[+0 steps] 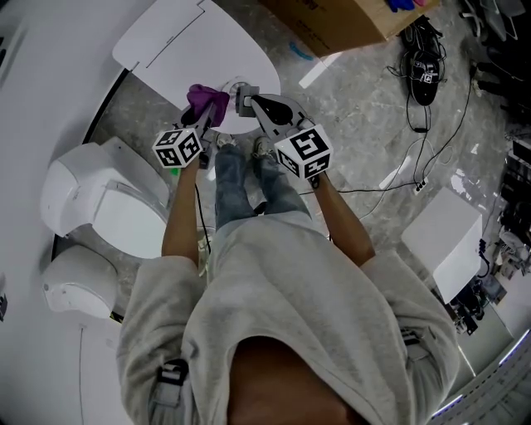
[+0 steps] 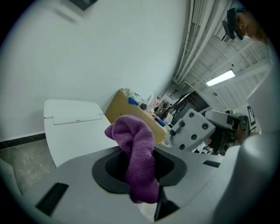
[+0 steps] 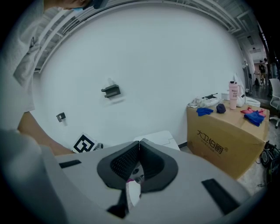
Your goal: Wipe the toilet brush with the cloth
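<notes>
Left gripper (image 2: 139,173): its jaws were closed on the cloth (image 2: 136,146), a purple wad bunched up above the jaw tips with a tail hanging below them.
Right gripper (image 3: 139,142): the jaw tips met, and a small white piece (image 3: 133,192) was pinched low between the pads. I judged it to be part of the toilet brush, though too little showed to be sure.
Toilet brush: the right gripper view showed only that white piece. In the head view, nothing by the right jaw tips could be told apart as the brush against the white behind.
Spacing: in the head view the two grippers were side by side in front of the person's knees, with the cloth just beside the right gripper's nose.
Surroundings: a white panel (image 1: 178,41) lay on the mottled floor (image 1: 357,108) ahead. A toilet (image 1: 99,199) stood at the person's left, and a cardboard box (image 1: 348,21) stood further off.
Step in hand: both tools seemed loaded and brought together, so wiping looked about to begin or just under way.
Next move: the cloth would need pressing against the brush and drawing along it, with the right grip held firm so the brush did not twist or slip.
</notes>
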`<state>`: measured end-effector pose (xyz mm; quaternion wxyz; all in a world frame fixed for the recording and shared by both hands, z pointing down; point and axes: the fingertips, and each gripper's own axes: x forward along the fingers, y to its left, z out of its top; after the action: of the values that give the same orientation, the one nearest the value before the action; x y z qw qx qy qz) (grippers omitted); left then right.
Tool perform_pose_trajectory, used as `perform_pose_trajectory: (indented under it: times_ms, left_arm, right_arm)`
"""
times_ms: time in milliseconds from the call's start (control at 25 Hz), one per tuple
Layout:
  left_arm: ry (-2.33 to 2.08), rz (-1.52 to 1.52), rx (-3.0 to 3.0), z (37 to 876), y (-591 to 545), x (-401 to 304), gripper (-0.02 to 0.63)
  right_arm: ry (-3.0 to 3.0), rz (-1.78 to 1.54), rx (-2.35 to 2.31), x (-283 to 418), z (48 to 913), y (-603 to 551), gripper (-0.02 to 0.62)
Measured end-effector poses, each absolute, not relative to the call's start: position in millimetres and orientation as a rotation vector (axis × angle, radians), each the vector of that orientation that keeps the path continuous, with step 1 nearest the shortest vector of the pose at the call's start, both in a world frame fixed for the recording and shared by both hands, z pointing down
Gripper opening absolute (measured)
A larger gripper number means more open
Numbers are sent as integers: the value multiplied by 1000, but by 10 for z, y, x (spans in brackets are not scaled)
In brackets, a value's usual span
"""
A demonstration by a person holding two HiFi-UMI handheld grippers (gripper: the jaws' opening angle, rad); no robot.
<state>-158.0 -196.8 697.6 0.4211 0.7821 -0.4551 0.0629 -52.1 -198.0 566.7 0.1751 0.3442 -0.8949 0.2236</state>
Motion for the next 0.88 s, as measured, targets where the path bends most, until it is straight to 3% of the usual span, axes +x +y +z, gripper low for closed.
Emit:
perform_pose_trajectory:
  times_ms: [400, 880]
  left_arm:
    - [-1204, -53, 2131, 6031, -2300, -1645, 126]
    - [-990, -105, 2412, 5253, -2632, -922, 126]
  right_arm:
    - [-2535, 630, 965, -518, 5689, -1967, 31]
    - [-2536, 635, 974, -512, 5696, -1951, 31]
